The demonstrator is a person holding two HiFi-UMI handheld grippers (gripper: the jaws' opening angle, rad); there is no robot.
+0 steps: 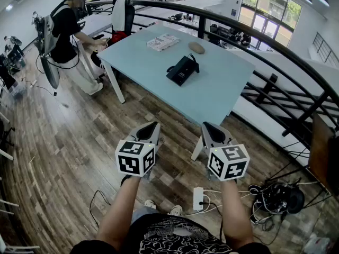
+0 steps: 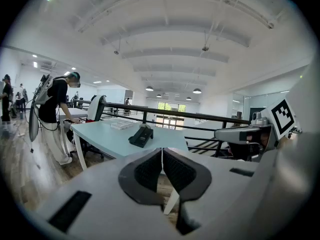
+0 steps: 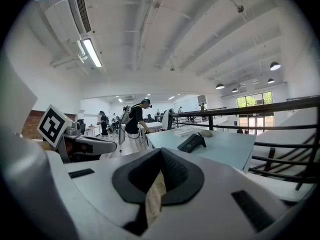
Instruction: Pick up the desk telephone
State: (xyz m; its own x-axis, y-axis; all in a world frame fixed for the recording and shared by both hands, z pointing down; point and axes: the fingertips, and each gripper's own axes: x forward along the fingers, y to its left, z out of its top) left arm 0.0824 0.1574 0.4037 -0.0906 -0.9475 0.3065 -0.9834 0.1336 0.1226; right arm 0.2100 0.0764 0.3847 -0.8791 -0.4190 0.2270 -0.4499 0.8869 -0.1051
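Your left tongs [image 1: 152, 126] and right tongs [image 1: 208, 127] are closed and empty, short of the near edge of the tabletop [image 1: 212, 97]. The telephone [image 1: 181, 70] sits well inside every edge.

Blk desk tel [image 1: 182, 69] on table [image 1: 220, 97]

The left gripper [image 1: 153, 126] sits at 7 o'clock in the head view and the right gripper [image 1: 208, 126] at 5 o'clock. They are side by side and apart, both pointing toward 12 o'clock with their noses dipped a little below level. Each gripper's jaws are closed together, pad against pad, with nothing between them. The left forearm [image 1: 123, 210] and right forearm [image 1: 234, 210] reach forward from 6 o'clock, roughly parallel.
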